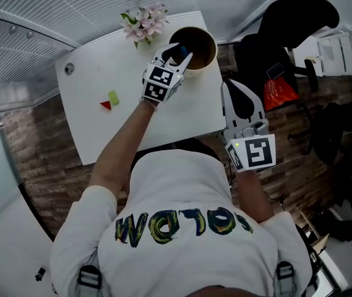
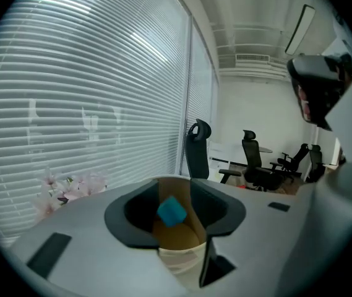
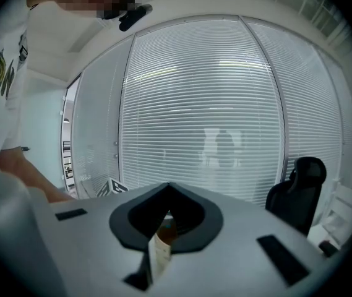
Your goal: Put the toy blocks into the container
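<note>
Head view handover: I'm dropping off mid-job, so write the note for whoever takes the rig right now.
Left claw: jaws apart over the round tan cardboard container. The small blue cube block sits tilted between them and looks released or about to drop.
Right claw: jaws nearly together, empty, held beyond the white table's right edge.
Done: no other blocks can be made out inside the container.
Left: the red triangular block and the green block lie side by side on the table's left part.
</note>
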A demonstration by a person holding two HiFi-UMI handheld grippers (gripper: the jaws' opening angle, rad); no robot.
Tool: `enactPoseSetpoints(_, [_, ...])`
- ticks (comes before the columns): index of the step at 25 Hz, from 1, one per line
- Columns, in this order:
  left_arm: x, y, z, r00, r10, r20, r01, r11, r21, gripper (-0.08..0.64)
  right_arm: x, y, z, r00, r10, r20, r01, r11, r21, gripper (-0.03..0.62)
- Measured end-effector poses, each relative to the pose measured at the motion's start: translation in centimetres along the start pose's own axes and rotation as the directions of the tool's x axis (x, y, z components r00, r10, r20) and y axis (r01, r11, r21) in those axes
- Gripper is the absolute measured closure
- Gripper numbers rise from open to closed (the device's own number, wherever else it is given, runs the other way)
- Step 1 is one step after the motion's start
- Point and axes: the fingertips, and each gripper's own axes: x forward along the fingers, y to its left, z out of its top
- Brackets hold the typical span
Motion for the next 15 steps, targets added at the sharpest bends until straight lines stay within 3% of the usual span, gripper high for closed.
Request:
enactPoseSetpoints(7, [-1.0, 0.3, 0.8, 1.0, 0.018, 0.013, -0.017, 1.0, -0.003, 0.387, 0.5, 0.6, 0.2, 1.0, 0.028, 0.0, -0.028, 1.0, -0.005, 0.583])
enactPoseSetpoints(15, [-5.2, 3.4, 0.2, 0.993, 0.115, 0.029, -0.114, 0.993, -0.035, 0.397, 2.6, 3.8, 0.2, 0.992, 0.128, -0.008, -0.128, 0.992, -0.021, 0.583])
